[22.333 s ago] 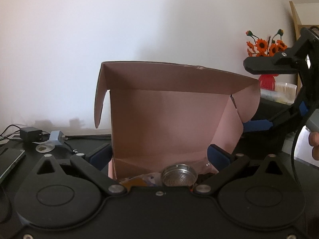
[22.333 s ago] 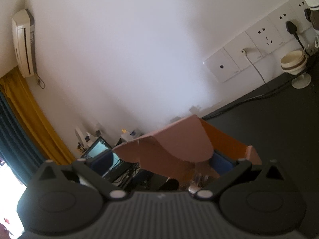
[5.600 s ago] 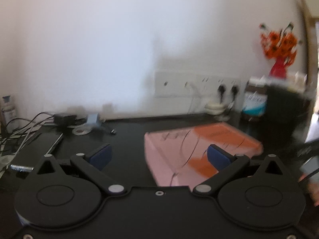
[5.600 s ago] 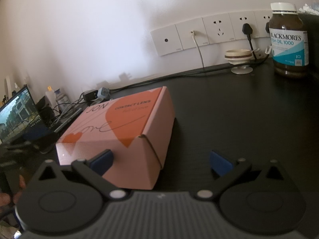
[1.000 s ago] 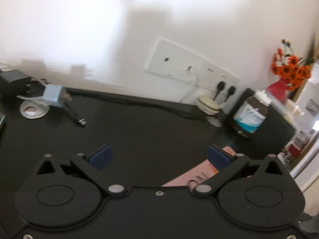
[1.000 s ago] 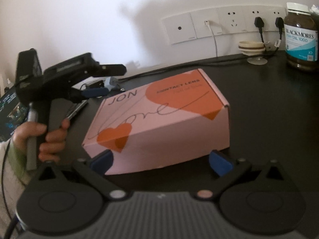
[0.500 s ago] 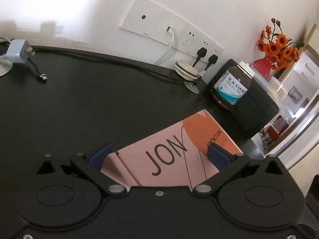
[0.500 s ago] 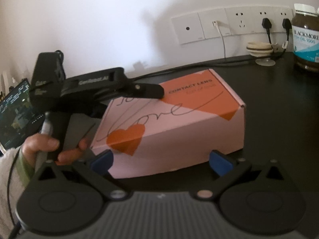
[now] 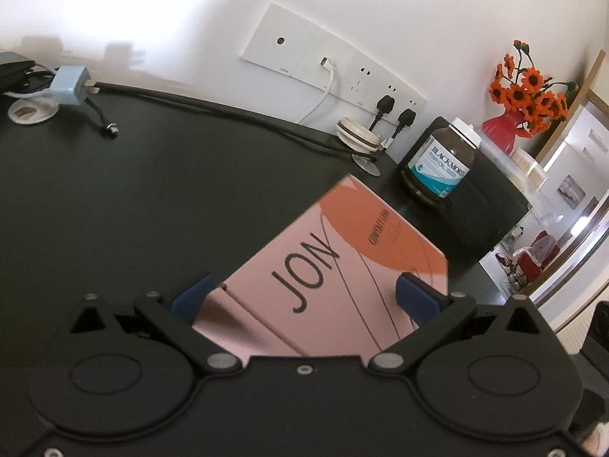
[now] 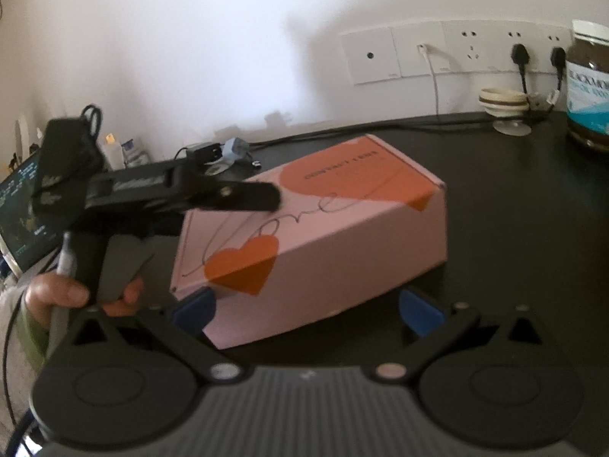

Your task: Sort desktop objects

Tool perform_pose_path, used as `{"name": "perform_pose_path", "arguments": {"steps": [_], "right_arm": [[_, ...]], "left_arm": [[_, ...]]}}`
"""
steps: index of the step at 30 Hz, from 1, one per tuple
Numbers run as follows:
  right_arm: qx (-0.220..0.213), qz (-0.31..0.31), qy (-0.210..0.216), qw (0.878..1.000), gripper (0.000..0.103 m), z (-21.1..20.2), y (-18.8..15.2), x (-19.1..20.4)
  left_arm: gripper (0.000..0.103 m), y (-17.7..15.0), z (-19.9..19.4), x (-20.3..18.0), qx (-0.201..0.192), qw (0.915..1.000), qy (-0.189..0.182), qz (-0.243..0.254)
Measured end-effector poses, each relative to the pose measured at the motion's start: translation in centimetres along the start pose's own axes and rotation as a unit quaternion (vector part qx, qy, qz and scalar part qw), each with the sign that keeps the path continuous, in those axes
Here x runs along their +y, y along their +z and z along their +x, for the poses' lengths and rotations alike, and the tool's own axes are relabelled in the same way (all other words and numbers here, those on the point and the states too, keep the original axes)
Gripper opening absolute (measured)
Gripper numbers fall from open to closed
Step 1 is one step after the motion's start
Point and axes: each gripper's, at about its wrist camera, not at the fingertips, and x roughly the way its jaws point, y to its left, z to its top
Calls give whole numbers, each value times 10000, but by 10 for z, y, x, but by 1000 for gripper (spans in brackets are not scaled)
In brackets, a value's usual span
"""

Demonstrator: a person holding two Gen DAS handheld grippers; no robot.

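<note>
Flanking the closed pink box (image 10: 316, 243), both tools (image 9: 304, 297) (image 10: 308, 308) wide open, empty; bottle (image 9: 441, 163) behind.

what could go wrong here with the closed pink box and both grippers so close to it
1. The left gripper sits open above the pink and orange cardboard box; pressing down might dent the lid.
2. The right gripper is open at the box's near side; a push could slide it toward the brown supplement bottle.
3. The black cables behind could snag if the box travels back.
</note>
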Motion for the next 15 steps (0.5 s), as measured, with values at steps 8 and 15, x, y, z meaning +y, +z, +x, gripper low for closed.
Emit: {"name": "perform_pose_path", "arguments": {"steps": [8,15], "right_arm": [[-91,442,-195,9988,102,-12,-2,-28],[23,702,-185,9974,102,-14,0,-44]], "left_arm": [[103,-27,-20,-21,-251,9993,261,-98],[103,-46,-35,-37,-444,9980,442,-77]]}}
